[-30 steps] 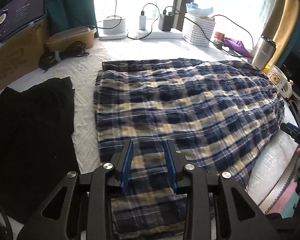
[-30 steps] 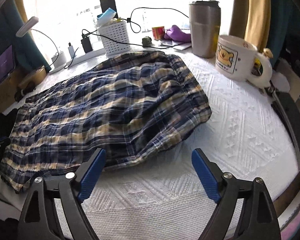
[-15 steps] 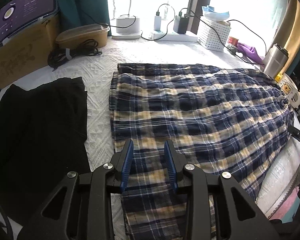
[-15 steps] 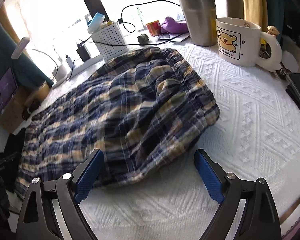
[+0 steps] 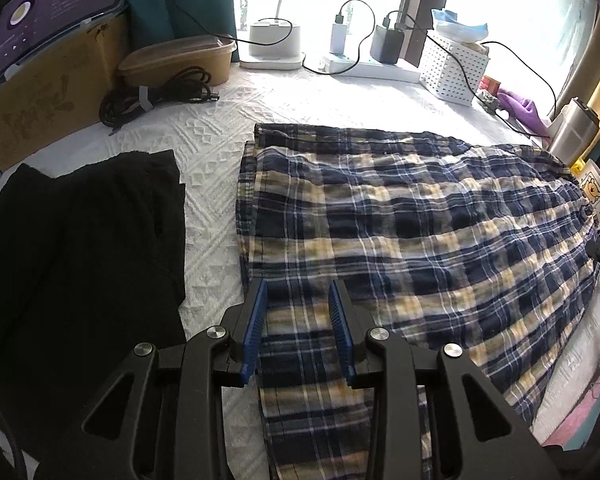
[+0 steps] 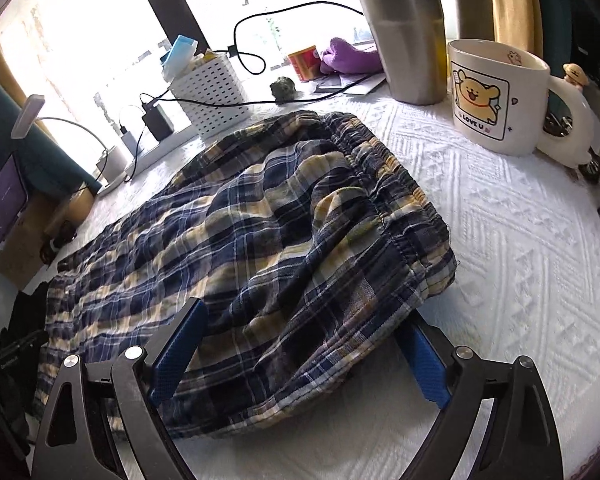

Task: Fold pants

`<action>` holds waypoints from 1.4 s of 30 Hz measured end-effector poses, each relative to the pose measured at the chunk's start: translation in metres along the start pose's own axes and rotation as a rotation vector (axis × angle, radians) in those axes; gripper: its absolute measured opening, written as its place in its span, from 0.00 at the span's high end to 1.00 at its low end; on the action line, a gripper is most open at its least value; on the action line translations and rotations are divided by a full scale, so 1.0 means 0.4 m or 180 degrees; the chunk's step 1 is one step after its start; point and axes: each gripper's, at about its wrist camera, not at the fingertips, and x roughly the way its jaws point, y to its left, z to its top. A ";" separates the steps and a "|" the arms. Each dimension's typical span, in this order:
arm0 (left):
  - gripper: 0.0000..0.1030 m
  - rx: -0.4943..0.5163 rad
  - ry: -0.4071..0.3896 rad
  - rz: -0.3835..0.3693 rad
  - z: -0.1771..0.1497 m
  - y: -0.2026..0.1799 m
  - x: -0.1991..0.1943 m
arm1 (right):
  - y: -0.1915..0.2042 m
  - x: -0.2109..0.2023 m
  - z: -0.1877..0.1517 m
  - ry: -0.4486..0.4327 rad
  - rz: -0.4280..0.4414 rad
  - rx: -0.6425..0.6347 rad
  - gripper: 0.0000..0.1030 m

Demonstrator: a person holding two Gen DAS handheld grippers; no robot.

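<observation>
From the left wrist we look down and forward along the blue-padded left gripper (image 5: 298, 334), set above the near leg end of the blue-and-yellow plaid pants (image 5: 400, 232), facing the window. From the right wrist we sit low and close behind the blue-padded right gripper (image 6: 300, 354) at the pants' (image 6: 268, 232) waistband end. We see in both views the pants, the white perforated basket (image 5: 454, 68) (image 6: 214, 90) and the steel tumbler (image 5: 572, 130) (image 6: 406, 32).
</observation>
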 end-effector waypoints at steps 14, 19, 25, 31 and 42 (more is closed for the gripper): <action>0.51 0.0004 0.0060 0.0028 0.020 0.000 0.043 | 0.002 0.032 0.038 -0.0028 0.0086 0.0018 0.09; 0.45 -0.0013 0.0065 0.0083 0.023 0.006 0.054 | -0.017 0.045 0.056 -0.0132 0.0262 0.0181 0.09; 0.43 -0.0003 0.0025 0.0120 0.019 0.004 0.056 | -0.042 0.070 0.091 -0.0199 0.0485 0.0437 0.10; 0.43 -0.0042 0.0011 0.0107 0.016 0.006 0.053 | -0.062 0.110 0.123 -0.0206 0.0556 0.0633 0.44; 0.43 -0.0052 -0.0020 0.0039 0.003 -0.013 0.027 | -0.036 0.138 0.127 -0.0112 0.0638 0.0360 0.89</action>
